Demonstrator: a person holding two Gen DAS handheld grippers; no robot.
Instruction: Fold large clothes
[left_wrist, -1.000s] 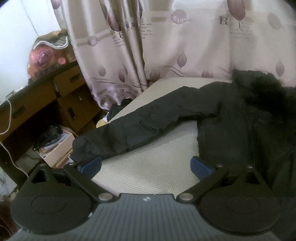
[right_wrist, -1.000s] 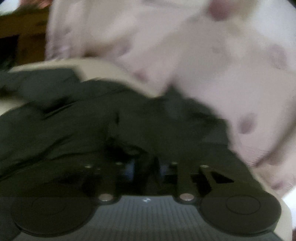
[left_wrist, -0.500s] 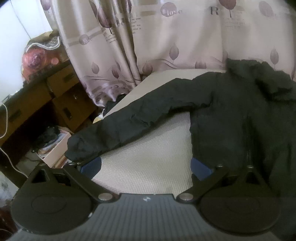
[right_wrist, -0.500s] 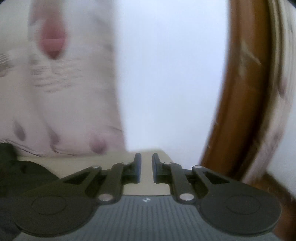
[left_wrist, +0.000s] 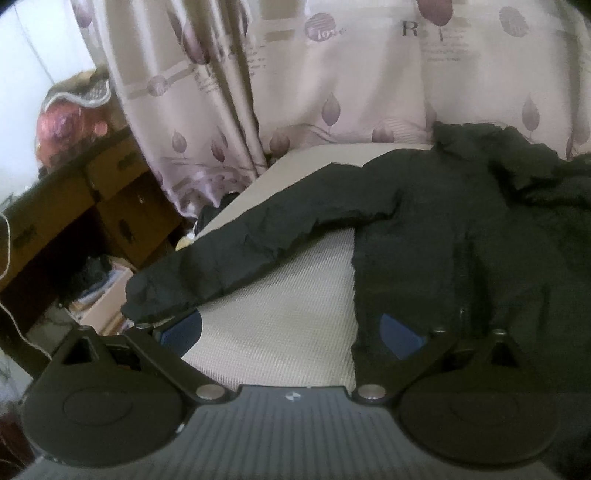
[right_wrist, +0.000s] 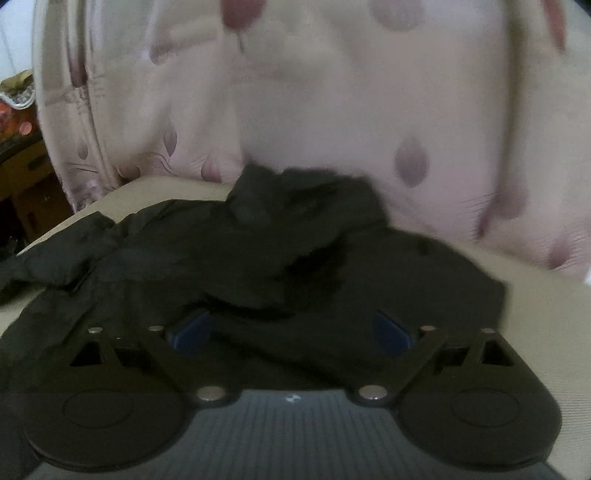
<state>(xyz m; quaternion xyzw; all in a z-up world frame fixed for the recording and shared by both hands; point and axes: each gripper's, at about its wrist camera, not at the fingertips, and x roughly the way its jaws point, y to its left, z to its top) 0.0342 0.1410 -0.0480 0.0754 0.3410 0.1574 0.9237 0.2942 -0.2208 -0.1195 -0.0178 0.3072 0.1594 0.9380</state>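
Note:
A large black jacket (left_wrist: 461, 236) lies spread on a pale woven bed surface (left_wrist: 288, 306). Its left sleeve (left_wrist: 236, 254) stretches to the bed's left edge, and its furry hood lies at the far side by the curtain. My left gripper (left_wrist: 291, 330) is open and empty, low over the bare bed between sleeve and body; its left pad is just under the cuff. In the right wrist view the jacket (right_wrist: 258, 258) fills the middle, hood (right_wrist: 306, 199) at the far end. My right gripper (right_wrist: 291, 332) is open just above the jacket's body.
A pink leaf-patterned curtain (left_wrist: 332, 81) hangs behind the bed. A brown wooden desk with drawers (left_wrist: 92, 206) stands to the left, with clutter and a box of papers (left_wrist: 99, 295) on the floor beside the bed edge.
My right gripper swung away toward the wall, then back over the jacket, and went from nearly shut to wide open. My left gripper stayed open and held about the same place, with the view shifting slightly.

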